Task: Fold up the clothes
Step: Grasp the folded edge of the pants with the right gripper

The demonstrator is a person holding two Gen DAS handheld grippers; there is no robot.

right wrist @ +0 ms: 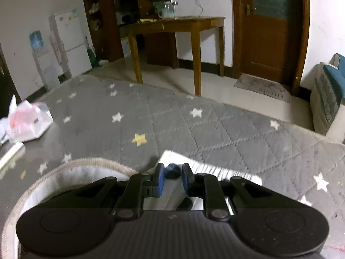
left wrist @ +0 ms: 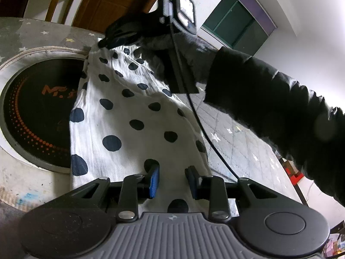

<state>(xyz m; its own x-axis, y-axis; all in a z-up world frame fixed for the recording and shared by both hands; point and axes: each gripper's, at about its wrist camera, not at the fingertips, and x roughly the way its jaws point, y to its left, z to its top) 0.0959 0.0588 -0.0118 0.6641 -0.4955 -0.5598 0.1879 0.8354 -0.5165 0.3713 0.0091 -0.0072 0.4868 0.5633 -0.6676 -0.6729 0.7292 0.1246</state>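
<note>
A white polka-dot cloth (left wrist: 133,116) lies stretched across a grey starred quilt (right wrist: 194,129) and a round black disc (left wrist: 38,112), running between the parted jaws of the left gripper (left wrist: 172,180), while the right gripper (right wrist: 172,180), jaws slightly apart, straddles its far edge.

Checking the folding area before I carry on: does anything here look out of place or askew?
Yes. The polka-dot cloth lies rumpled and slanted, draped partly over the round black disc with orange lettering instead of flat on the grey star-print mat. A crumpled plastic bag also sits at the mat's left edge.
</note>
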